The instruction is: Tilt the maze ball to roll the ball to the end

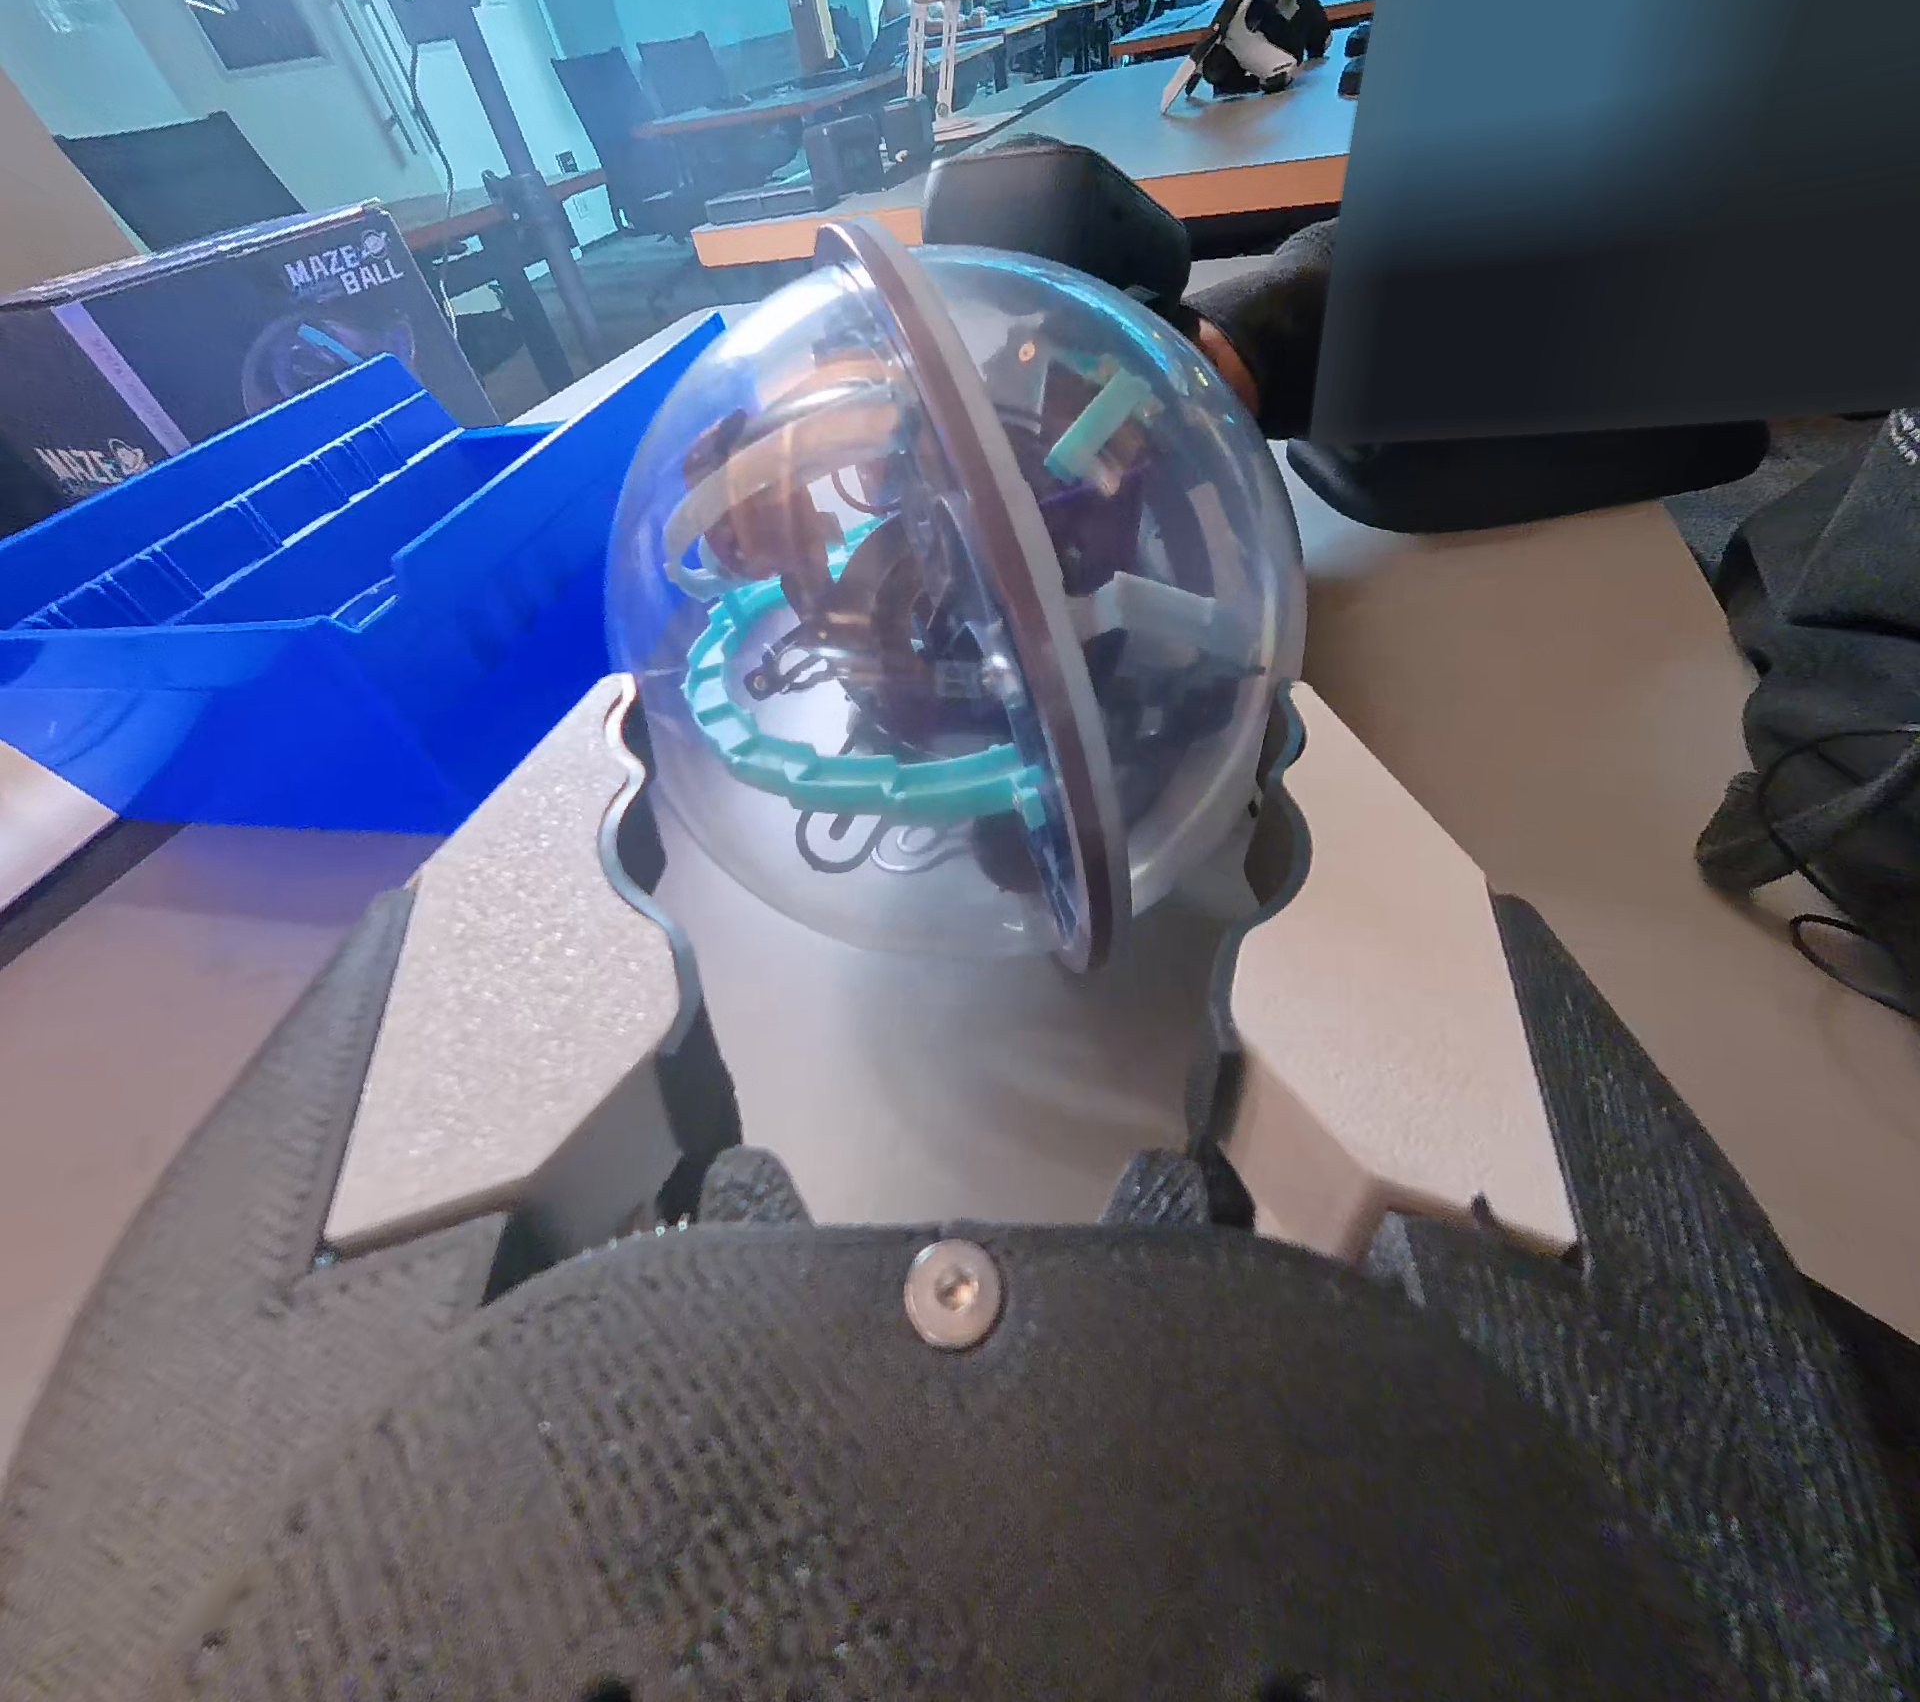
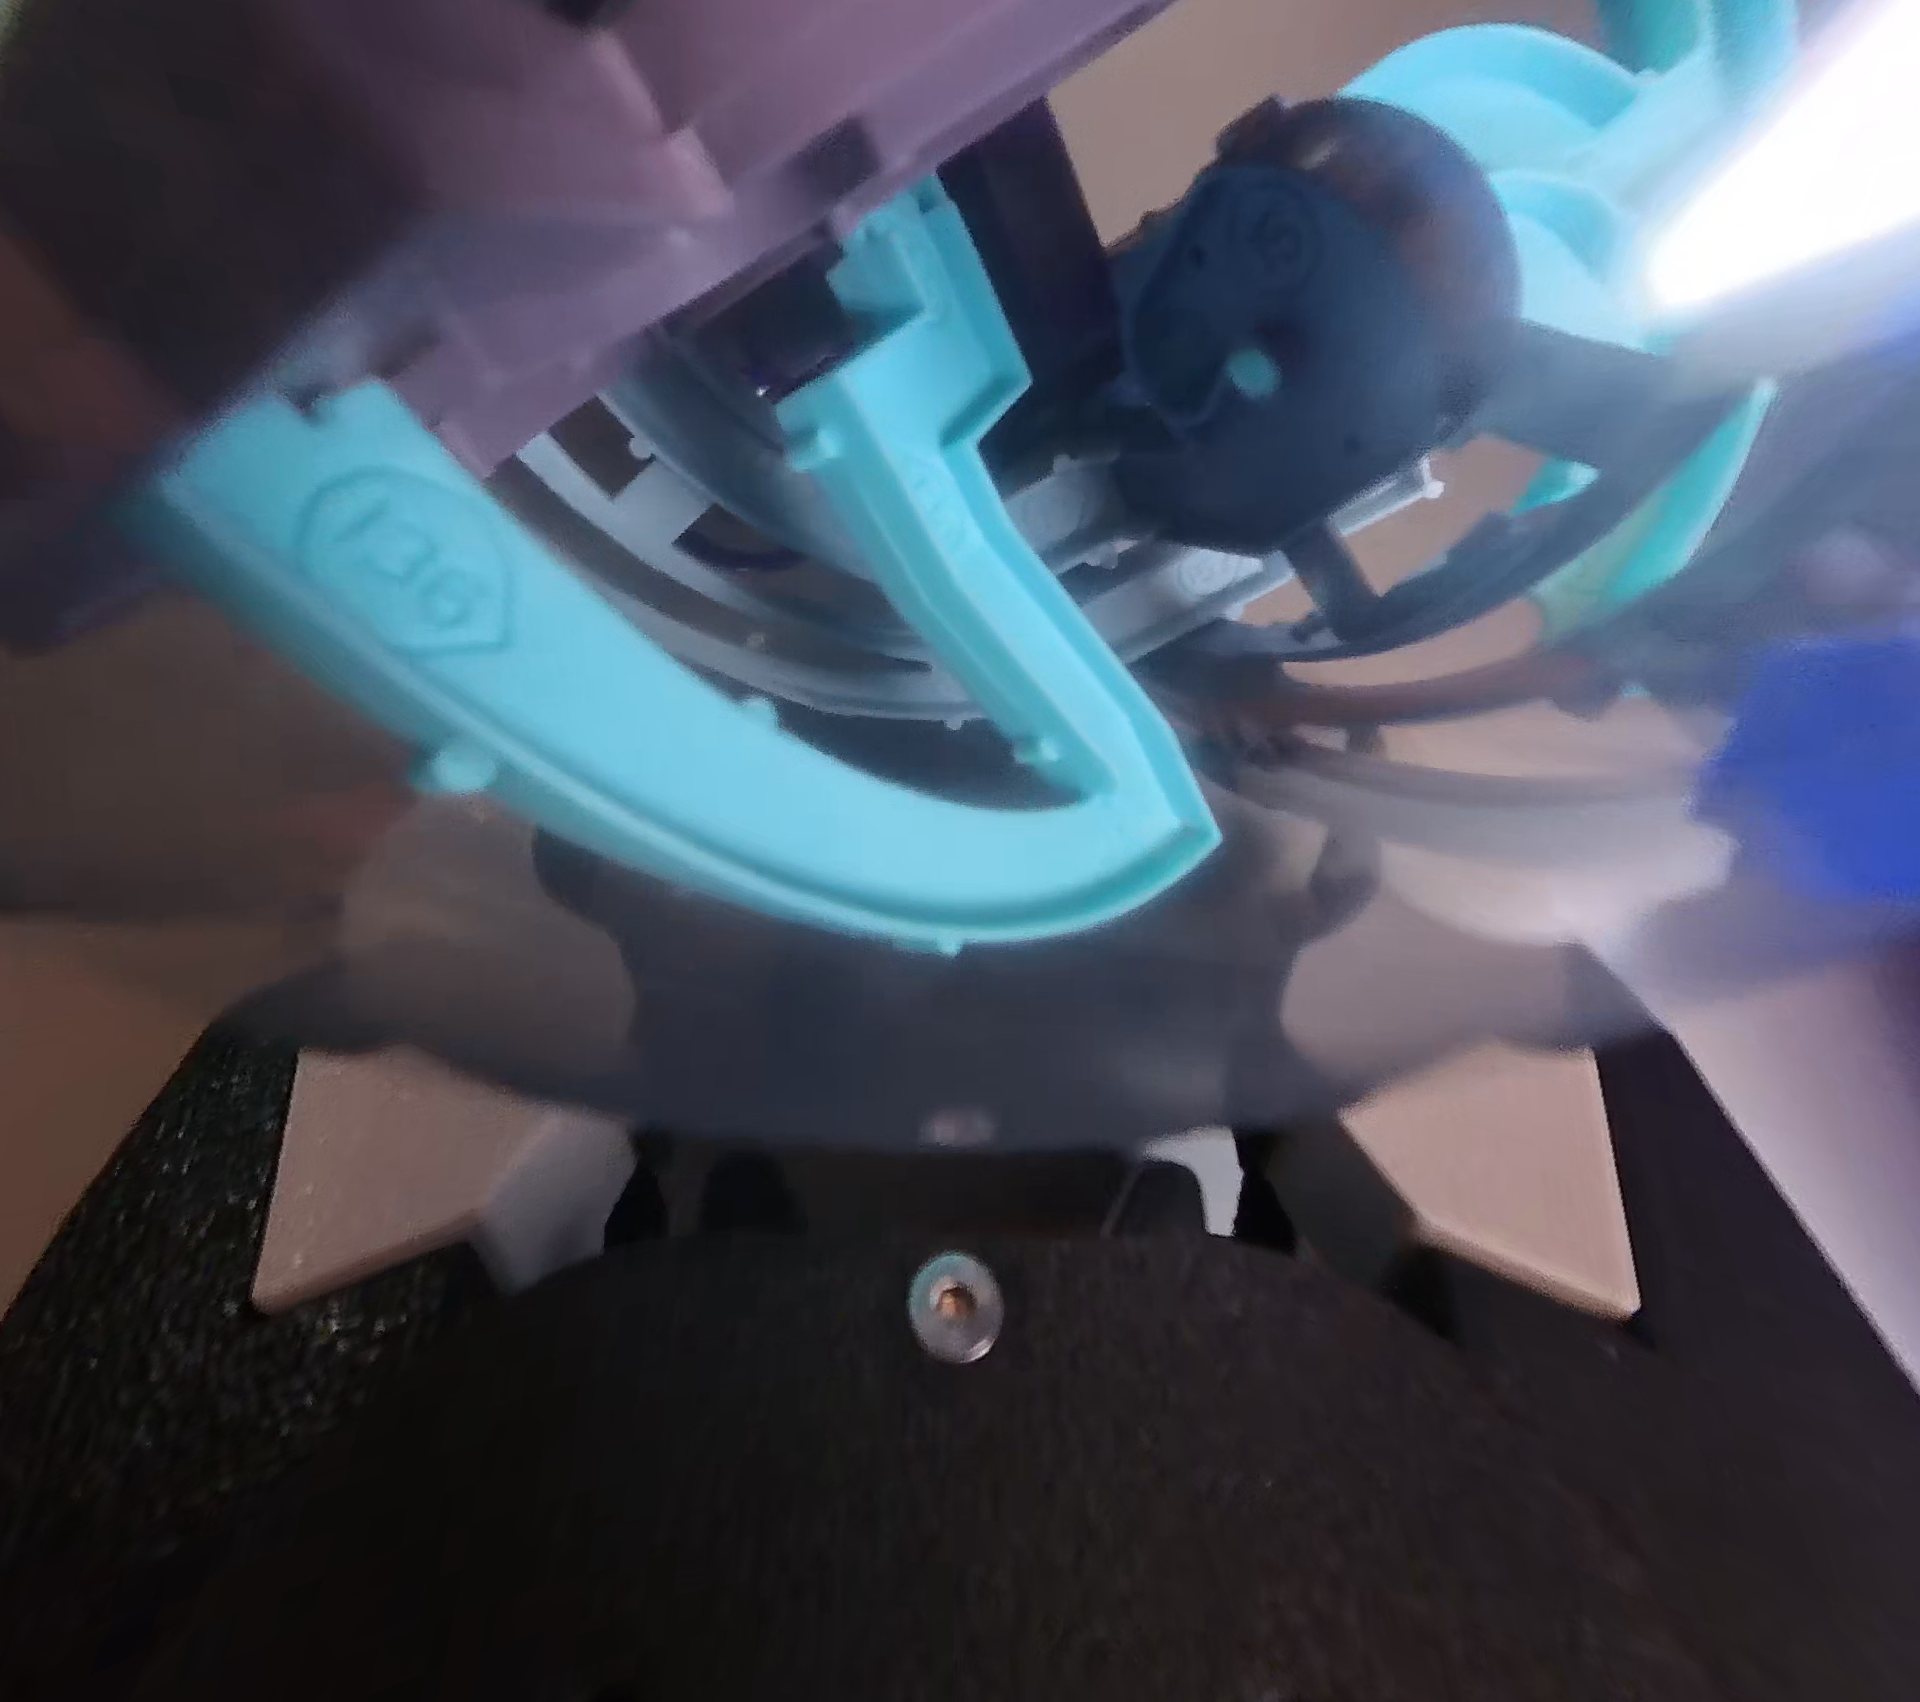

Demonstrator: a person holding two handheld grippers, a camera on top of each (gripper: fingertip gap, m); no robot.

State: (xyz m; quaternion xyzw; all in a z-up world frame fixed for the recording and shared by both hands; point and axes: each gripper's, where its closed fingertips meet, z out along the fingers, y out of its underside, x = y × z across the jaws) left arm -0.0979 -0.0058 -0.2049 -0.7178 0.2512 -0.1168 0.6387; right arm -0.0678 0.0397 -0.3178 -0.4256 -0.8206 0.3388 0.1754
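left gripper (image 1: 951, 779) fingers (image 1: 540, 925) flanking maze ball (image 1: 951, 592)

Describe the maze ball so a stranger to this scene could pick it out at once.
Start at the beige tabletop, just right of the blue plastic bin. There sits the clear plastic maze ball, between the left gripper's fingertips. Nothing else nearby is round and see-through, with teal and purple tracks inside.
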